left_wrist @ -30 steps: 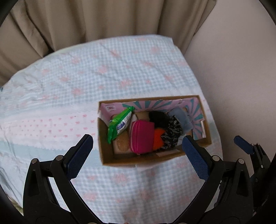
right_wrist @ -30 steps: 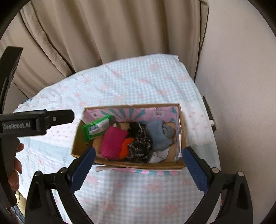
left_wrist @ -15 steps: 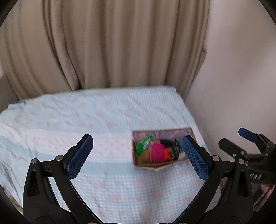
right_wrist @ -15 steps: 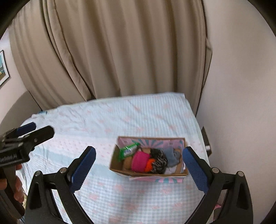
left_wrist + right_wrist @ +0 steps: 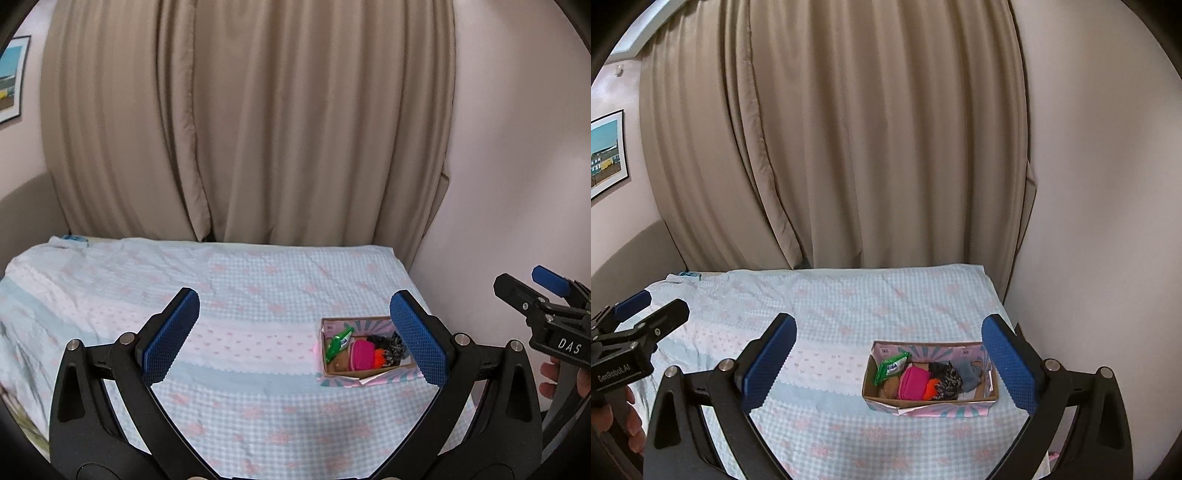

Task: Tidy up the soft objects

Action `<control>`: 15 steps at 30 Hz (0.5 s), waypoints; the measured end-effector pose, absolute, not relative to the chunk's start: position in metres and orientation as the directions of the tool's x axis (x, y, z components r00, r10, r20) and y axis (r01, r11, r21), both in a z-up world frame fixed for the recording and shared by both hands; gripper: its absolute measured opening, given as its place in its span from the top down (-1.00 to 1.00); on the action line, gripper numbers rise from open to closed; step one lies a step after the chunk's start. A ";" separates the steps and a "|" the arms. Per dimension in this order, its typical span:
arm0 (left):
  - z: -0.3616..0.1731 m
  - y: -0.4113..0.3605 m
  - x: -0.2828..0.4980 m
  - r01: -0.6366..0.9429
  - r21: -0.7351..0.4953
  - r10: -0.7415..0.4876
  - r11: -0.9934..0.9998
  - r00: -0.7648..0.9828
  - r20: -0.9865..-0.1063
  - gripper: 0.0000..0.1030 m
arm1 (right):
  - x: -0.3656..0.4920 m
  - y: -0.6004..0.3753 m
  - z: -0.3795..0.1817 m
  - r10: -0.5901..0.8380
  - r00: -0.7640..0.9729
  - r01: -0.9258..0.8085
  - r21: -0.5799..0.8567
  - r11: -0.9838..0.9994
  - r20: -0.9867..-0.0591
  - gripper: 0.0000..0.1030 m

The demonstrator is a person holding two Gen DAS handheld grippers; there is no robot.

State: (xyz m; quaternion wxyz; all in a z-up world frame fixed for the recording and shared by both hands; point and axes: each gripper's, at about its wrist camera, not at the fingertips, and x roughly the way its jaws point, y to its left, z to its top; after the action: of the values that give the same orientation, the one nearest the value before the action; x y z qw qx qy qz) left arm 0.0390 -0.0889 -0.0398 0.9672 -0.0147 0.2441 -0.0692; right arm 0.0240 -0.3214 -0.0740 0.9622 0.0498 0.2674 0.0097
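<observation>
A cardboard box (image 5: 886,398) with a pink and teal lining sits on the bed near its right edge; it also shows in the left wrist view (image 5: 364,372). Inside lie a green wipes pack (image 5: 891,366), a pink pouch (image 5: 914,382), an orange item (image 5: 930,388), a black patterned cloth (image 5: 946,377) and a grey sock (image 5: 968,373). My left gripper (image 5: 295,336) is open and empty, held high and well back from the box. My right gripper (image 5: 889,363) is open and empty, also well back from the box.
The bed (image 5: 240,295) has a blue and pink checked cover. Beige curtains (image 5: 849,147) hang behind it. A plain wall (image 5: 1089,221) runs along the bed's right side. A framed picture (image 5: 605,155) hangs at the left.
Both grippers have pulled far back and up from the box, which now looks small. The curtains and wall have come into view. Both grippers stay open and empty.
</observation>
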 end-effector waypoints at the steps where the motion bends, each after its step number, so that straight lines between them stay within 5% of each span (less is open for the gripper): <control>1: -0.039 -0.087 0.037 0.126 -0.058 -0.139 0.990 0.875 -0.464 -0.99 | 0.022 -0.319 -0.074 0.038 0.861 0.011 0.092 0.996 -0.508 -0.94; 15: -0.030 -0.081 0.013 0.140 -0.028 -0.139 0.990 0.900 -0.412 -0.99 | 0.011 -0.305 -0.067 -0.003 0.886 0.042 0.075 0.996 -0.464 -0.94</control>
State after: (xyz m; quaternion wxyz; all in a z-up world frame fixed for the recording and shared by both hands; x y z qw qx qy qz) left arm 0.0134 -0.0811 -0.0299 0.9747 0.0010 0.2115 -0.0718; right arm 0.0112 -0.3051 -0.0667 0.9701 0.0413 0.2389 -0.0116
